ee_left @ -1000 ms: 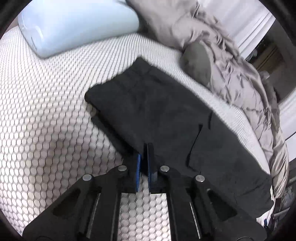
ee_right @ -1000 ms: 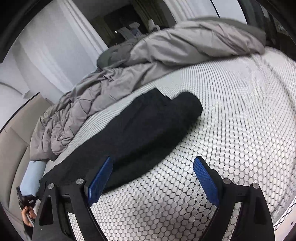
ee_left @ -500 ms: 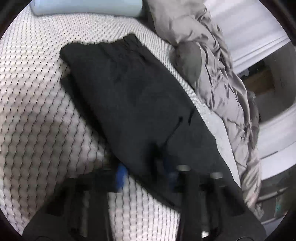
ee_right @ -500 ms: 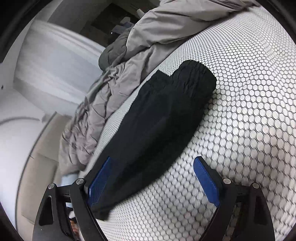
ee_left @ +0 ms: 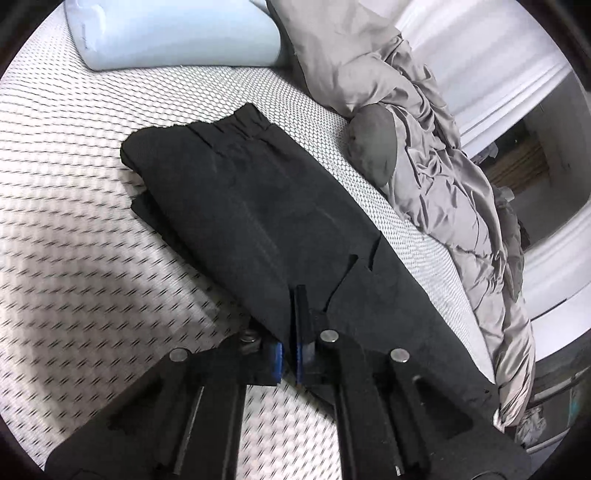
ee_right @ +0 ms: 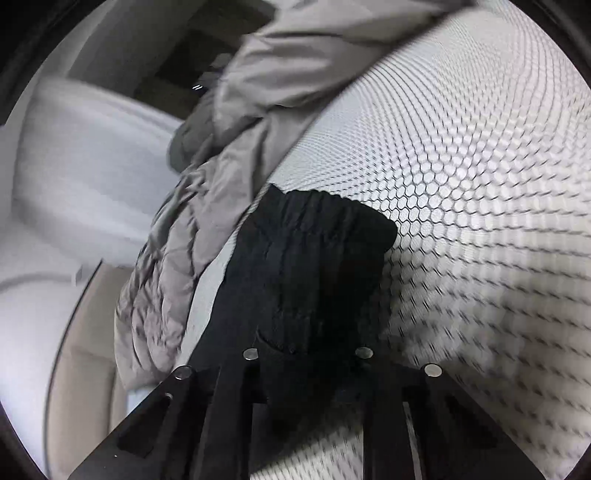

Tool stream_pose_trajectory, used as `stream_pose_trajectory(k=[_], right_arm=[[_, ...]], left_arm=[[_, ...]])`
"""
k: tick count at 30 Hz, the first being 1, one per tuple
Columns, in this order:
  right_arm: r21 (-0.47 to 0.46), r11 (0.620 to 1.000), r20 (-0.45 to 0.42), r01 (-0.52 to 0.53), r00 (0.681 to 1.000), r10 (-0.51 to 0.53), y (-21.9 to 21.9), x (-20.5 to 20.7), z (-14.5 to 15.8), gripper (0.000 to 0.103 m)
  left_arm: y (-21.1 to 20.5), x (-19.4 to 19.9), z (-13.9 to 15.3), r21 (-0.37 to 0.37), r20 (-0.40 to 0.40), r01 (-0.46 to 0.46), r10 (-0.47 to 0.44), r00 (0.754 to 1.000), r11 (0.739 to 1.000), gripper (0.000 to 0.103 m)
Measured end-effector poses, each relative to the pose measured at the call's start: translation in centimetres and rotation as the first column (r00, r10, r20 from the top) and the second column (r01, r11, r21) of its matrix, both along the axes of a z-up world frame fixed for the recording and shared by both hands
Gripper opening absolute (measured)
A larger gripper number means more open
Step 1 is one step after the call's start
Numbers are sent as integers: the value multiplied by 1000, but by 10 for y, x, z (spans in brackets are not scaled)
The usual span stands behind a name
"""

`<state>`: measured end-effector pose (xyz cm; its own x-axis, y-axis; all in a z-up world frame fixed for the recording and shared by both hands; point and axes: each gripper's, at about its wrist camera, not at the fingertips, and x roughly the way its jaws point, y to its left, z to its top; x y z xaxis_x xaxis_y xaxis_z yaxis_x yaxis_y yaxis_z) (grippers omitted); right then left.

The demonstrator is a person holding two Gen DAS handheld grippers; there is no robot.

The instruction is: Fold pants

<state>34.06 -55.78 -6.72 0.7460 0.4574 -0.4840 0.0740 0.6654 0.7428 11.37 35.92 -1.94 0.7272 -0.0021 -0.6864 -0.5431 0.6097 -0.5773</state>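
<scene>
Black pants [ee_left: 266, 221] lie folded lengthwise on the white hexagon-patterned bed [ee_left: 74, 258], with the elastic waistband [ee_left: 236, 123] at the far end. My left gripper [ee_left: 293, 321] is shut on the near edge of the pants, with cloth between the blue pads. In the right wrist view the pants [ee_right: 306, 273] run from the waistband [ee_right: 325, 206] down into my right gripper [ee_right: 308, 363]. Its fingertips are hidden under the black cloth, so I cannot tell how the jaws stand.
A crumpled grey duvet [ee_left: 436, 147] lies along the far side of the pants and also shows in the right wrist view [ee_right: 177, 258]. A light blue pillow [ee_left: 173, 33] sits at the head of the bed. A white wall and the bed edge [ee_left: 546, 295] lie to the right.
My left gripper opened, then closed on the pants' near edge. My right gripper, open one second ago, moved in over the pants, and its blue pads are now hidden under the cloth.
</scene>
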Motion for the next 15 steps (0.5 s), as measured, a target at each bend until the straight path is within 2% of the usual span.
stream_pose_trajectory(k=[4,7,8,10,12,14,15], right_arm=[[-43,998,-7,-35,999,35,-10,-55,-1,17],[-155,986,-51,-56,998,48,-22,-85,-12,37],[-137,989,-45,-59,998,53,-27,-91,-13,40],[-73,997,-34,-40,999,38,-39,-106,-10,42],[-90,996,17,6,1000,-4,-47,-123,1,42],[-101,995,50,1,999,4,-49,-131,3,42],[-88,996,42,-27,999,31,-48,-131,-2,38]], left_arm=[[-9,-39,2,25,-35,44,-43,998,999,4],[-12,-59,-2,38,-82,62,-59,995,997,12],[-13,-69,3,49,-83,52,-48,995,997,14],[-14,-87,12,71,-62,33,-29,998,997,25],[-17,-104,25,86,-28,16,-14,1000,996,32],[-24,-113,36,83,-4,36,-35,999,996,33],[-26,-116,41,82,0,43,-43,999,996,33]])
